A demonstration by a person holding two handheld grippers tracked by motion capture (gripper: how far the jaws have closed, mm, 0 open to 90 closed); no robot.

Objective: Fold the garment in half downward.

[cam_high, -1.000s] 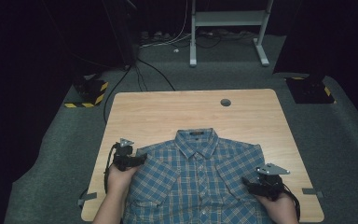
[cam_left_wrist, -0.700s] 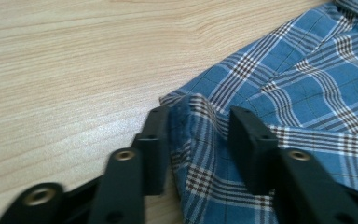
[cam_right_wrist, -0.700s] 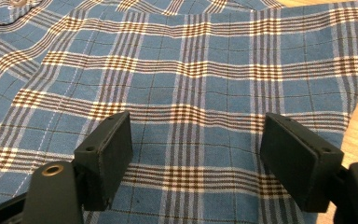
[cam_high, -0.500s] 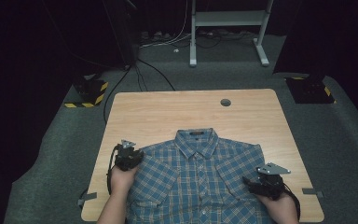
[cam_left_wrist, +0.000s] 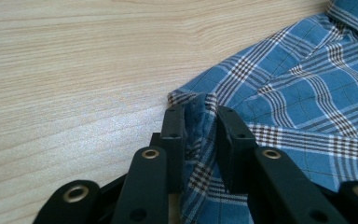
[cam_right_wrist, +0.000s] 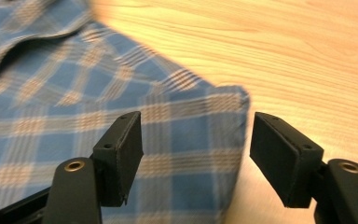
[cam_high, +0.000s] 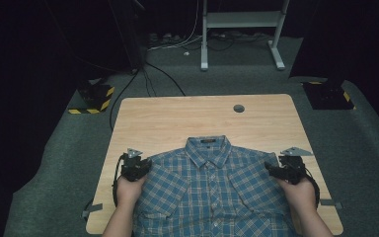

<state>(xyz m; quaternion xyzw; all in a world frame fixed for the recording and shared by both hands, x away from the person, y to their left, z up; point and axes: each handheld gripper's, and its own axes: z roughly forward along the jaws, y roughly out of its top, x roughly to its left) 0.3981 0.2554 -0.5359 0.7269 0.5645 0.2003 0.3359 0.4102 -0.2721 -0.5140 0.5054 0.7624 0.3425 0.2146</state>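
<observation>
Left tool clamps the plaid shirt's shoulder fold on the worktop; right tool, just narrowing, stands apart over the other shoulder.

Table brightly lit amid dark surroundings; right gripper view motion-blurred.

The blue plaid woven-cloth shirt looks soft and matt, its weave fine, with a stitched seam showing at the pinched shoulder edge. The light wooden table has a smooth, faintly satin top with long straight grain lines. The left gripper is matt black plastic with brass-coloured metal rivets; its jaws carry dull, slightly grainy pads. The right gripper has the same matt black finish. The grey floor around the table looks like rough carpet.
</observation>
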